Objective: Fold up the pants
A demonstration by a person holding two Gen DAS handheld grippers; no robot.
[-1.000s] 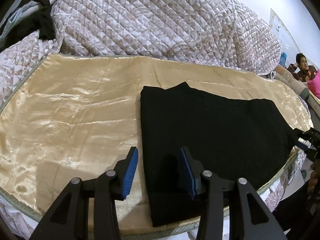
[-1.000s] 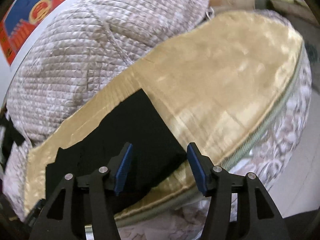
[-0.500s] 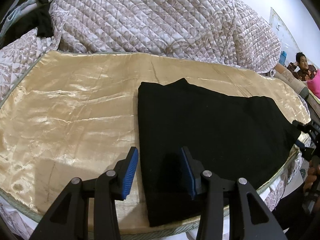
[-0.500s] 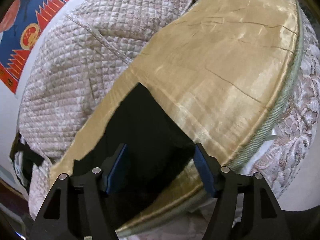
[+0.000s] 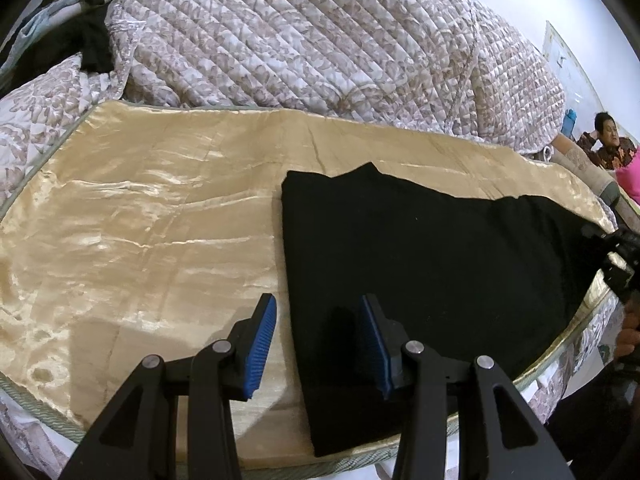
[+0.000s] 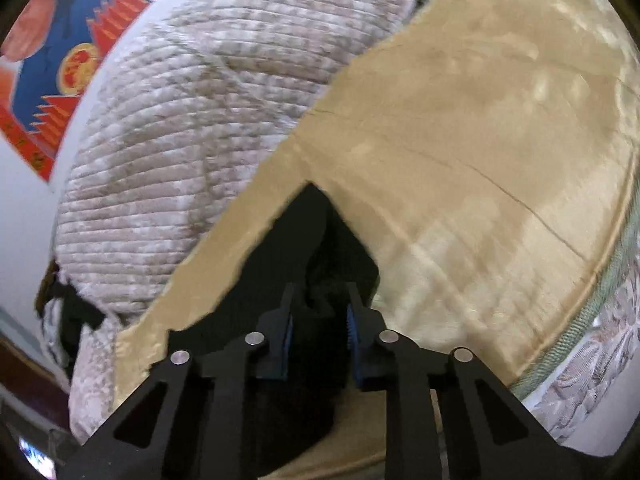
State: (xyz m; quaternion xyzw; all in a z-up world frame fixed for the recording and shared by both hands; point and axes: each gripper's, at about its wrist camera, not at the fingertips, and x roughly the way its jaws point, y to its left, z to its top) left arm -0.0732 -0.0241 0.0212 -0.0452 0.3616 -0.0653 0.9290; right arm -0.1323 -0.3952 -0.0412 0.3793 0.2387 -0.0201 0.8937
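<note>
Black pants (image 5: 420, 264) lie folded flat on a gold satin bedspread (image 5: 140, 240). My left gripper (image 5: 318, 336) hovers open over their near left edge, one blue pad above the satin and the other above the cloth, holding nothing. In the right wrist view the pants (image 6: 276, 256) rise into a bunched ridge between the narrow jaws of my right gripper (image 6: 320, 320), which are closing and pinch the fabric at the far right end. From the left wrist view that right gripper (image 5: 616, 256) shows at the pants' right end.
A quilted patterned blanket (image 5: 320, 48) is heaped along the back of the bed. The bed's green-piped edge (image 6: 592, 320) runs close by on the right. A seated person (image 5: 608, 140) is at the far right. A red and blue poster (image 6: 60, 60) hangs on the wall.
The right gripper's jaws went from wide apart over the pants' corner to nearly together, with the black fabric bunched up between them. The left gripper stayed still and open.
</note>
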